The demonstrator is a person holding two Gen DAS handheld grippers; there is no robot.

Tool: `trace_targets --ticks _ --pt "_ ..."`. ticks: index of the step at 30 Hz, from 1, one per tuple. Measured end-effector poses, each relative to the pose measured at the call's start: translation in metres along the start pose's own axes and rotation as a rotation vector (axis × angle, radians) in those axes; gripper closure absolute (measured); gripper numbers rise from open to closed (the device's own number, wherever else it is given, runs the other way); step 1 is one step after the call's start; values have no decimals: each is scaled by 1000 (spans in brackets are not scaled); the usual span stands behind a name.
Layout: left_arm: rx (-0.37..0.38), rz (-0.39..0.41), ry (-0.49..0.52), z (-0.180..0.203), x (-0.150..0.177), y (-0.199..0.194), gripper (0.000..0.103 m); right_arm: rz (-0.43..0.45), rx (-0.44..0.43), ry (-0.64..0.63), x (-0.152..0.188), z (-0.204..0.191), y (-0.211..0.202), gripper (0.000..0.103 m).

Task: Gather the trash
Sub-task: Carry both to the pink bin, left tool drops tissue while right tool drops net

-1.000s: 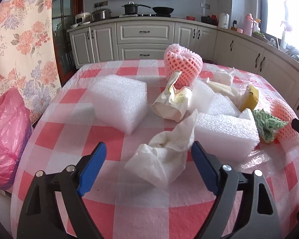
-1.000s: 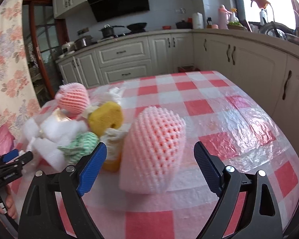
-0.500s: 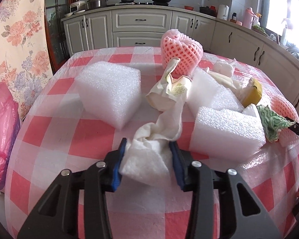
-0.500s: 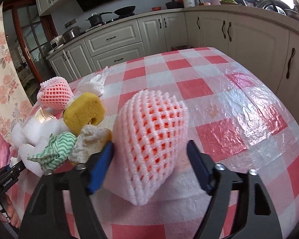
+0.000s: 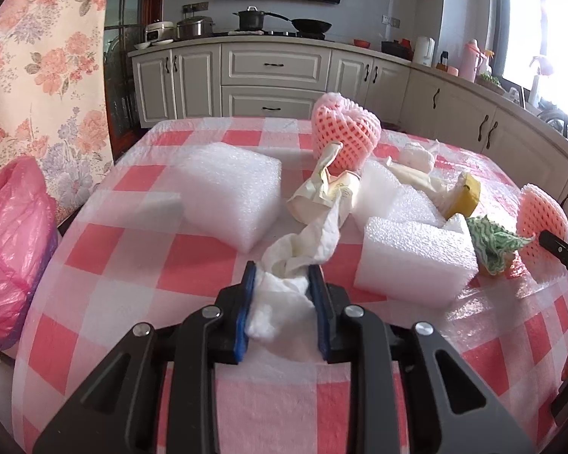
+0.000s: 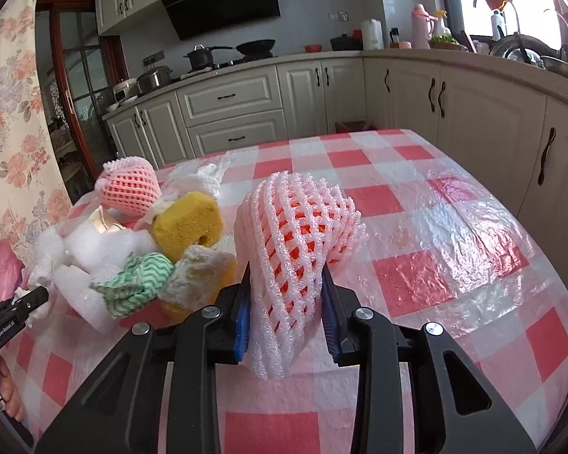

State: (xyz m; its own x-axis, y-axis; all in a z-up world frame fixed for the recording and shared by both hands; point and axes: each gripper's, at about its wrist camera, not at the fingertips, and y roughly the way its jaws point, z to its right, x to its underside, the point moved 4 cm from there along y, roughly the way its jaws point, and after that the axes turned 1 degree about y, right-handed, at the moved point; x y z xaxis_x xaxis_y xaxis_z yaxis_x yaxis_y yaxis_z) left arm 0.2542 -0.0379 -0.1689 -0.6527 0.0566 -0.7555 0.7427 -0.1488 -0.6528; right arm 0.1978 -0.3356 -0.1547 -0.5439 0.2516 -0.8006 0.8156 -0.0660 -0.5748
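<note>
My left gripper [image 5: 282, 280] is shut on a crumpled white paper towel [image 5: 303, 246], held just above the checked tablecloth [image 5: 132, 265]. My right gripper [image 6: 287, 283] is shut on a pink foam fruit net [image 6: 295, 234], which is squeezed between the blue pads. More trash lies on the table: white foam blocks [image 5: 233, 189] [image 5: 416, 261], a second pink foam net [image 5: 344, 128], a cream paper wrapper [image 5: 322, 193], yellow sponges [image 6: 187, 223], a green-and-white cloth [image 6: 132, 283]. A pink bin bag [image 5: 11, 242] hangs off the table's left side.
Kitchen cabinets [image 5: 272, 75] and a stove with pots stand behind the table. A floral curtain [image 5: 38, 56] hangs on the left. The table's right half [image 6: 454, 227] is covered with clear plastic film.
Both grippers have closed: the left on the paper towel, the right on the pink foam net, which is now squeezed narrow. Both have lifted slightly.
</note>
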Motion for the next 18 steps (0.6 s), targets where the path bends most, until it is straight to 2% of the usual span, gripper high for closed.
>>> trace_targets --ticks 7,18 --pt "-23 51 8 -10 9 -31 77 33 -73 -51 5 -27 -28 72" --pt "-90 123 13 -42 16 -78 77 33 -286 -175 13 -115 -57 72"
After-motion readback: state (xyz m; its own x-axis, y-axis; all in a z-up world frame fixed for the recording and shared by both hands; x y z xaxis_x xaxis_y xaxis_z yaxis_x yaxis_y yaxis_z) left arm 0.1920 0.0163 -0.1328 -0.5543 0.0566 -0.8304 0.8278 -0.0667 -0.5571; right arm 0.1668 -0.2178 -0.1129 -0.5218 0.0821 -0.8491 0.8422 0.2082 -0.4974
